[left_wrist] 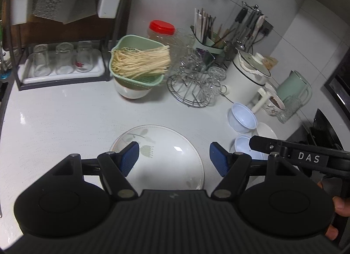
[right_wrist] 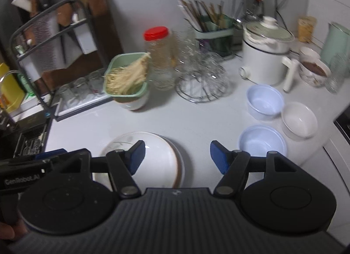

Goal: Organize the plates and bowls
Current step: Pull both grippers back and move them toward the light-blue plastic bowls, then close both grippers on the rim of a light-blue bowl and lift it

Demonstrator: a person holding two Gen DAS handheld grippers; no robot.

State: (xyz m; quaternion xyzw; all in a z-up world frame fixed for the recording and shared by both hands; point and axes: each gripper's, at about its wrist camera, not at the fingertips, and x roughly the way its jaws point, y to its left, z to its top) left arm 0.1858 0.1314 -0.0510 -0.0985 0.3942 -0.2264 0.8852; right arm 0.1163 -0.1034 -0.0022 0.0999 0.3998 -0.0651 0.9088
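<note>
A white plate with a faint leaf pattern (left_wrist: 161, 144) lies on the counter, on top of another plate whose brown-edged rim (right_wrist: 178, 173) shows at the right. My left gripper (left_wrist: 174, 158) hovers open just above it, nothing between its blue pads. My right gripper (right_wrist: 177, 157) is open too, over the plates' right edge. Two pale blue bowls (right_wrist: 264, 103) (right_wrist: 262, 142) and a white bowl (right_wrist: 299, 120) stand to the right. In the left wrist view a black finger (left_wrist: 262, 144) of the right gripper crosses over the near blue bowl (left_wrist: 242, 147).
Behind stand a green colander of noodles (left_wrist: 137, 61) on a white bowl, a red-lidded jar (left_wrist: 161, 30), a wire rack with glass cups (left_wrist: 192, 83), a utensil holder (left_wrist: 210, 41), a white pot (left_wrist: 247, 76) and a green kettle (left_wrist: 295, 87). A black shelf with upturned glasses (left_wrist: 63, 61) is at left.
</note>
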